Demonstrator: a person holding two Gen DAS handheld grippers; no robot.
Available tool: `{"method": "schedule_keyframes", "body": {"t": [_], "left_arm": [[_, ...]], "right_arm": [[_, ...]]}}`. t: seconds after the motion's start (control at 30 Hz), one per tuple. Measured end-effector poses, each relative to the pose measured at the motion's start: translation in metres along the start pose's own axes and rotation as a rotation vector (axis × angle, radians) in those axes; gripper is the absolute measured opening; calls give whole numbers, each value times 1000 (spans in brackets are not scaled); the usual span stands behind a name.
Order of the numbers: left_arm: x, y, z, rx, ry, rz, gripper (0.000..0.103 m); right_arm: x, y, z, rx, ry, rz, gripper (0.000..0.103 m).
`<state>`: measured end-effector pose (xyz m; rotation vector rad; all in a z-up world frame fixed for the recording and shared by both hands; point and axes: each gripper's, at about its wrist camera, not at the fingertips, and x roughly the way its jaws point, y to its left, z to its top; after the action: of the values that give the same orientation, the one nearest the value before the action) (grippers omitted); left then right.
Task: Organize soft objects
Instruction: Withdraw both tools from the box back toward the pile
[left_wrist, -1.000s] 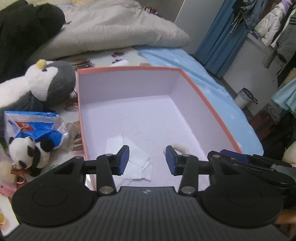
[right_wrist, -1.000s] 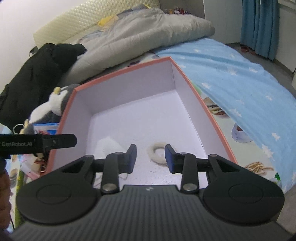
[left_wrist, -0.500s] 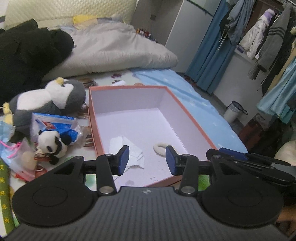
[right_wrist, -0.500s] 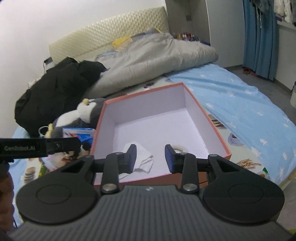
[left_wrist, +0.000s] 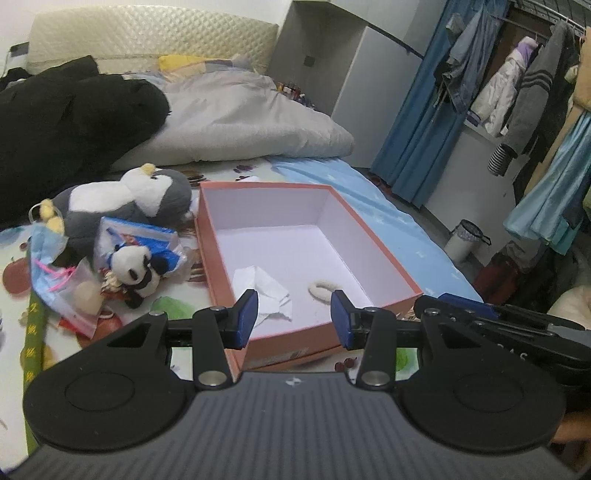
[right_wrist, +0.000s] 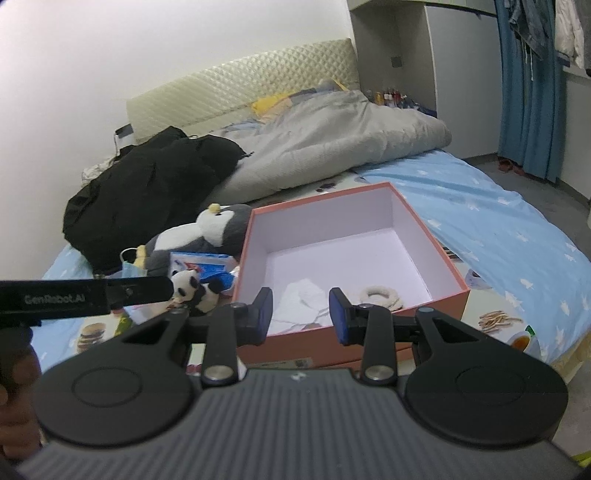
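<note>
An open orange box (left_wrist: 384, 254) (right_wrist: 443, 254) with a white inside lies on the bed. In it are a crumpled white tissue (left_wrist: 269, 288) (right_wrist: 301, 301) and a cream fabric ring (left_wrist: 322, 288) (right_wrist: 378, 295). Left of the box lie a grey-and-white penguin plush (left_wrist: 136, 199) (right_wrist: 207, 229), a small panda plush (left_wrist: 135, 271) (right_wrist: 194, 290) and a blue-and-white packet (left_wrist: 136, 240) (right_wrist: 207, 264). My left gripper (left_wrist: 290, 319) hangs open above the box's near edge, with nothing between its fingers. My right gripper (right_wrist: 301, 314) is open too, held back from the box's near wall.
A black jacket (left_wrist: 62, 122) (right_wrist: 147, 184) and a grey duvet (left_wrist: 240, 118) (right_wrist: 332, 144) fill the far bed. A clear bag with pink string (left_wrist: 62, 284) lies at left. Clothes (left_wrist: 517, 92) hang at right by blue curtains (left_wrist: 424, 122), above a small bin (left_wrist: 463, 240). A blue sheet (right_wrist: 498, 229) covers the right.
Both grippers have pulled back and risen away from the box, which now looks smaller and farther. The jaws kept their gaps. The tissue and ring stay in the box.
</note>
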<state>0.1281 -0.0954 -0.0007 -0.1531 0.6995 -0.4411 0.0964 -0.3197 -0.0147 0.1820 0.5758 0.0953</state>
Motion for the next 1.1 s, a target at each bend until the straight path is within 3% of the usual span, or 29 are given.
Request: {"method": "schedule_keyframes", "body": {"t": [0.43,1.1], "left_arm": [[-60,31,-40,-63,-49,59,53],[-86,64,-59,-104,-76,147,55]], "right_arm": [[-15,42,-24,-35,3,86,37],[-10,69,-39,-65,30,147,37]]}}
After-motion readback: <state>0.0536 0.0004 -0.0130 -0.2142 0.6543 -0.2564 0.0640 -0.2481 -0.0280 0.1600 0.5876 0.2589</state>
